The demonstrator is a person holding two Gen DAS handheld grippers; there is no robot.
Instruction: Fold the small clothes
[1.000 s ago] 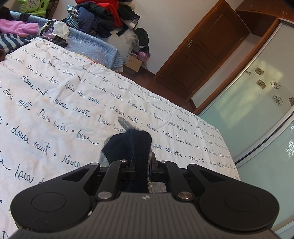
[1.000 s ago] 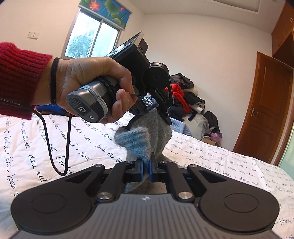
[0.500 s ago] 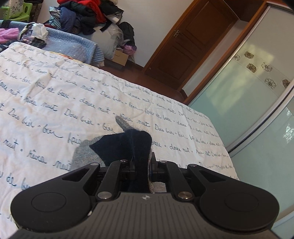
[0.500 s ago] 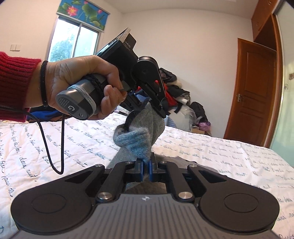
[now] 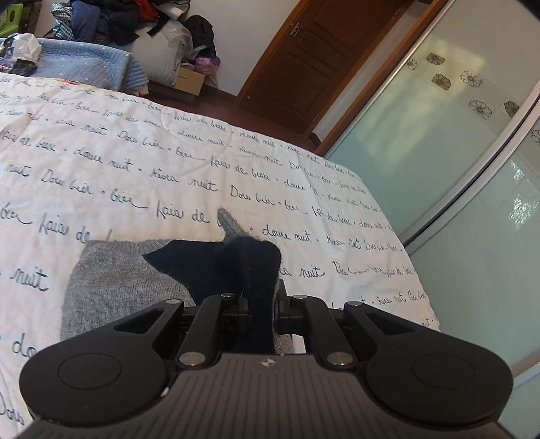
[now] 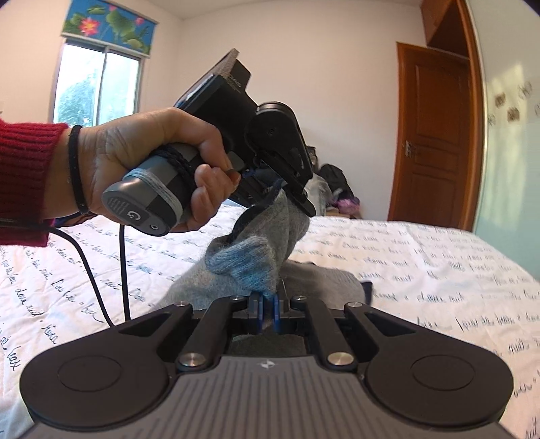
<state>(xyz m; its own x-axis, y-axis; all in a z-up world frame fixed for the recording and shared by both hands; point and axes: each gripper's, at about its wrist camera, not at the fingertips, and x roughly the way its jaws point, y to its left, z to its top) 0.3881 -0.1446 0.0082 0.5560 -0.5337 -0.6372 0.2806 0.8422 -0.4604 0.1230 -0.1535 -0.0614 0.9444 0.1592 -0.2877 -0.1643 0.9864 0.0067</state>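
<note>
A small grey knit garment with a dark navy part [image 5: 216, 266] lies partly on the white bedspread [image 5: 135, 162] printed with script. My left gripper [image 5: 261, 304] is shut on the navy edge of the garment. In the right wrist view the same grey garment [image 6: 249, 260] is bunched and lifted between both grippers. My right gripper [image 6: 266, 309] is shut on its grey fold, blue pads pinching the cloth. The left gripper [image 6: 280, 182], held in a hand with a red sleeve, grips the garment's upper edge just above and behind.
A pile of clothes [image 5: 111, 20] and a blue blanket [image 5: 84, 67] sit at the far end of the bed. A wooden door [image 5: 303, 57] and a glass wardrobe [image 5: 438, 152] stand to the right. A black cable [image 6: 98, 283] hangs from the left gripper over the bed.
Both grippers have lowered with the garment toward the bedspread. More of the grey cloth now rests spread on the bed. Both stay shut on it.
</note>
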